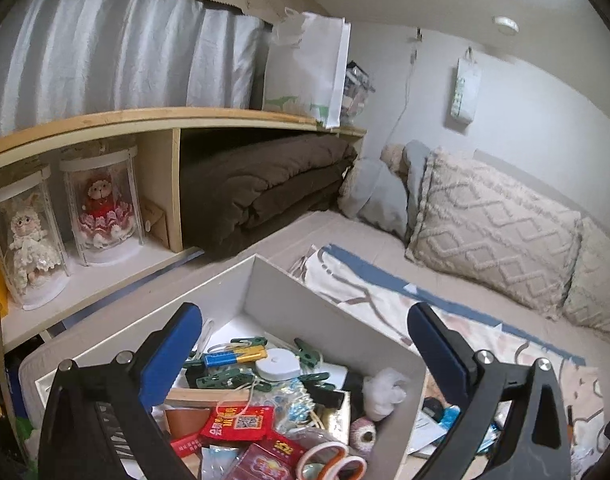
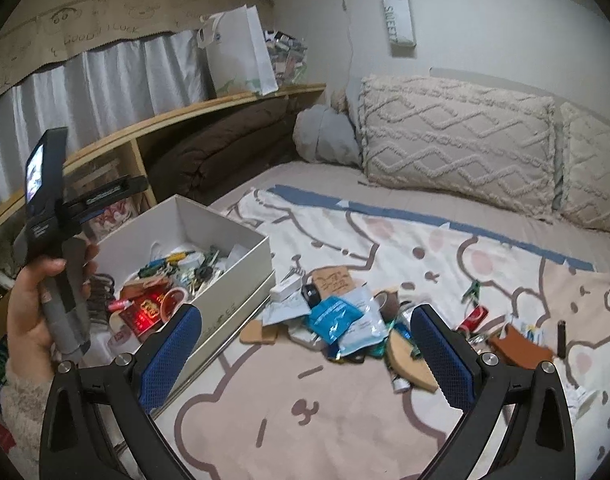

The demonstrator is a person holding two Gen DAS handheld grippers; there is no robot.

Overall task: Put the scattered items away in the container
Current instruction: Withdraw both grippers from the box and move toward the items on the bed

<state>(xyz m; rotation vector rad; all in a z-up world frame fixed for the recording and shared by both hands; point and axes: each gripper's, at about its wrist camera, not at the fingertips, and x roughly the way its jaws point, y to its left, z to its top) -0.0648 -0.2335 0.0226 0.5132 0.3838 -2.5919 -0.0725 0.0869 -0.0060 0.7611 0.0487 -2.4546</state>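
A white cardboard box [image 1: 289, 292] [image 2: 233, 236] stands on the bed and holds several small items: green clips, batteries, a white round case, red packets, orange scissors [image 1: 333, 460]. My left gripper [image 1: 305, 340] hangs above the box, open, with nothing between its blue pads. My right gripper [image 2: 305, 344] is open and empty above the blanket, facing a scattered pile: a blue packet [image 2: 335, 316], a tape roll [image 2: 387, 300], a wooden piece [image 2: 409, 364], a red can [image 2: 473, 316], a brown pouch [image 2: 517, 344]. A person's hand [image 2: 37, 312] holds the left gripper's handle beside the box.
A wooden shelf [image 1: 165, 120] to the left carries a folded brown blanket [image 1: 265, 188], two dolls in clear cases [image 1: 101, 208] and a white bag [image 1: 309, 64]. Knitted pillows [image 2: 457, 140] line the wall at the back. The bear-print blanket [image 2: 305, 412] covers the bed.
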